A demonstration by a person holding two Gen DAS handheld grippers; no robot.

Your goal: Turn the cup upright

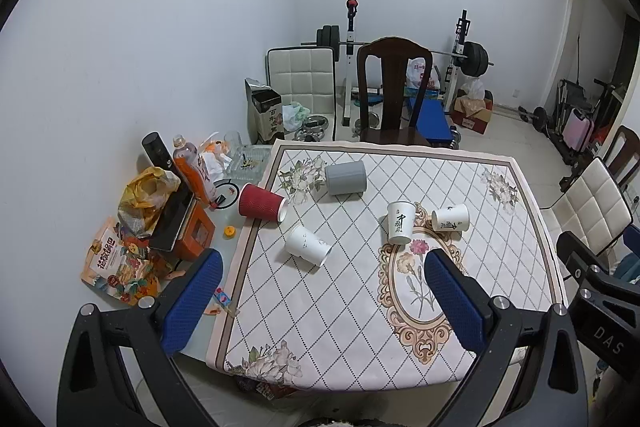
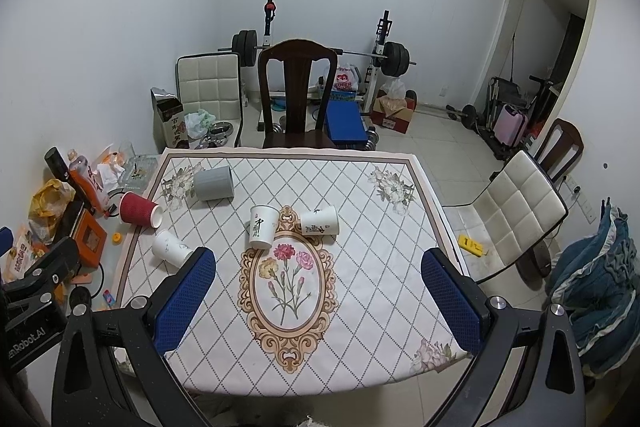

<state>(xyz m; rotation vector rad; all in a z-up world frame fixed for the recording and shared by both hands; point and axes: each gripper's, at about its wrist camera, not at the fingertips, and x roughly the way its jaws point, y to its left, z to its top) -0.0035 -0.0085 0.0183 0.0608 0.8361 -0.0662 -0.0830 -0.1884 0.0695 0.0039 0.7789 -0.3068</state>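
Several cups are on the patterned tablecloth (image 1: 360,299). A red ribbed cup (image 1: 261,206) (image 2: 138,209) lies on its side at the left edge. A grey cup (image 1: 345,177) (image 2: 213,183) lies on its side behind it. A plain white cup (image 1: 306,245) (image 2: 171,247) lies on its side. A white cup with black writing (image 1: 400,222) (image 2: 262,227) stands upright; another (image 1: 451,218) (image 2: 320,221) lies beside it. My left gripper (image 1: 324,291) and right gripper (image 2: 318,291) are open, empty, above the near table edge.
Clutter sits left of the cloth: a snack bag (image 1: 116,263), an orange bottle (image 1: 194,167), a yellow bag (image 1: 146,193), a black tablet (image 1: 174,223). A dark wooden chair (image 1: 394,91) stands behind the table, a white chair (image 2: 516,215) to the right.
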